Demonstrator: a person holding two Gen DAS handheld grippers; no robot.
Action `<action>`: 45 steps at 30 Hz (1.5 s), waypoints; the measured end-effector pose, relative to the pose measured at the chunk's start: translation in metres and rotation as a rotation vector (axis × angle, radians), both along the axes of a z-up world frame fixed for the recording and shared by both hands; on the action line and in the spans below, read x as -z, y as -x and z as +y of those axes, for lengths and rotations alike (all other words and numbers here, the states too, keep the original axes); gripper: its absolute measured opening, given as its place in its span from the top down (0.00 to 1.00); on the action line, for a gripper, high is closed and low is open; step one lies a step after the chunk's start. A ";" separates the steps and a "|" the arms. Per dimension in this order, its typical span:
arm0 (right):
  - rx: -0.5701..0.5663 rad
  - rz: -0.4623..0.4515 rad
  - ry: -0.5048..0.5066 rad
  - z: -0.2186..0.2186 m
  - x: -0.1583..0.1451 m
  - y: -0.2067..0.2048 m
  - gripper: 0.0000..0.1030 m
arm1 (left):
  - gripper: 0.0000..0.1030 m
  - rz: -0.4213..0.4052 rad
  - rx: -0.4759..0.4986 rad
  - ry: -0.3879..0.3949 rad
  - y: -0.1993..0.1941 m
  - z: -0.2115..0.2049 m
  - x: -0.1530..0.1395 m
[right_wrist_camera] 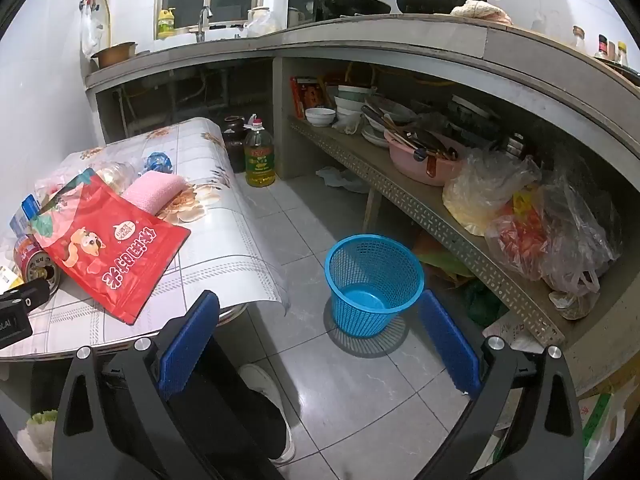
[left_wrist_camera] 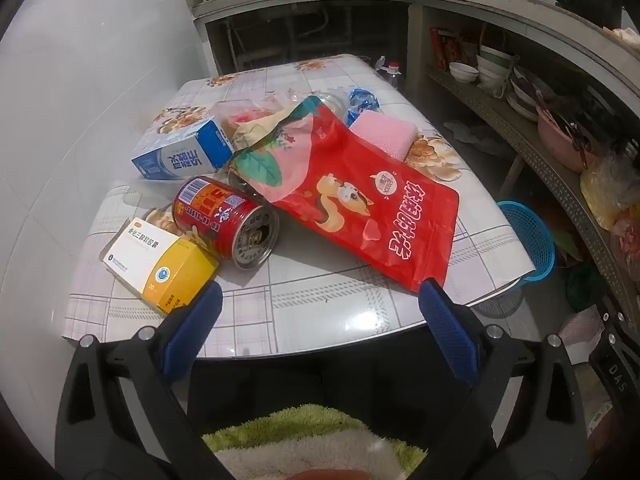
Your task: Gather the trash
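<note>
Trash lies on a small table (left_wrist_camera: 320, 312): a red snack bag (left_wrist_camera: 372, 216), a red can (left_wrist_camera: 224, 220) on its side, a yellow-white medicine box (left_wrist_camera: 160, 268), a blue milk carton (left_wrist_camera: 184, 152), a pink sponge (left_wrist_camera: 384, 132), a crumpled blue wrapper (left_wrist_camera: 362, 100). My left gripper (left_wrist_camera: 320, 300) is open and empty above the table's near edge. My right gripper (right_wrist_camera: 320, 308) is open and empty over the floor, facing the empty blue basket (right_wrist_camera: 372, 284). The bag (right_wrist_camera: 108, 244) and can (right_wrist_camera: 36, 264) also show in the right wrist view.
The blue basket (left_wrist_camera: 528, 240) stands on the tiled floor right of the table. A shelf (right_wrist_camera: 440, 216) under the counter holds bowls, a pink basin and plastic bags. An oil bottle (right_wrist_camera: 260, 156) stands on the floor behind the table. A shoe (right_wrist_camera: 268, 400) is below me.
</note>
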State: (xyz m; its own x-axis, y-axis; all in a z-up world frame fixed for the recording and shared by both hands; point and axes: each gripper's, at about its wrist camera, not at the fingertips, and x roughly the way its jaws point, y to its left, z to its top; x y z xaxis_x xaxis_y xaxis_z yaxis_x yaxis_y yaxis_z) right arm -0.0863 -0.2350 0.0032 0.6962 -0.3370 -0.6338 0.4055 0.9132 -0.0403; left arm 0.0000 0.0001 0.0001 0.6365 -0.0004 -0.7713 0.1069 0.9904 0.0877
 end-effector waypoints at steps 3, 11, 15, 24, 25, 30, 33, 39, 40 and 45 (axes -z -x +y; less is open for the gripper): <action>-0.001 -0.003 -0.007 0.000 0.000 0.000 0.06 | 0.08 0.002 0.001 0.001 0.000 0.000 0.000; -0.003 -0.001 -0.013 -0.002 0.001 0.001 0.06 | 0.08 0.006 0.001 0.005 0.000 0.000 0.000; -0.004 -0.001 -0.013 -0.001 -0.001 -0.001 0.06 | 0.08 0.009 0.002 0.006 0.000 0.000 0.000; -0.005 -0.003 -0.013 -0.002 0.000 0.000 0.06 | 0.08 0.007 0.007 0.005 0.001 0.000 0.002; -0.005 -0.003 -0.012 -0.002 0.000 0.000 0.06 | 0.08 0.007 0.006 0.005 0.001 0.000 0.002; -0.007 -0.002 -0.015 -0.003 0.000 0.000 0.06 | 0.08 0.012 0.006 0.007 0.001 0.000 0.003; -0.007 -0.002 -0.015 -0.001 0.001 -0.001 0.06 | 0.08 0.013 0.007 0.006 0.003 -0.002 0.006; -0.006 -0.004 -0.013 -0.001 0.001 -0.001 0.06 | 0.08 0.016 0.015 0.011 0.002 -0.002 0.006; -0.006 -0.005 -0.013 0.000 0.000 0.000 0.06 | 0.08 0.016 0.016 0.011 0.003 -0.003 0.006; -0.007 -0.006 -0.014 0.001 -0.001 0.000 0.06 | 0.08 0.020 0.024 0.012 0.002 -0.005 0.004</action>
State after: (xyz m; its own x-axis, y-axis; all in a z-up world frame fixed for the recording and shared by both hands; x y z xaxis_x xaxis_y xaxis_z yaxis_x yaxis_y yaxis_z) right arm -0.0860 -0.2337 0.0042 0.7021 -0.3233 -0.6345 0.3996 0.9164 -0.0248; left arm -0.0022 -0.0046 -0.0037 0.6207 -0.0252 -0.7837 0.1324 0.9885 0.0730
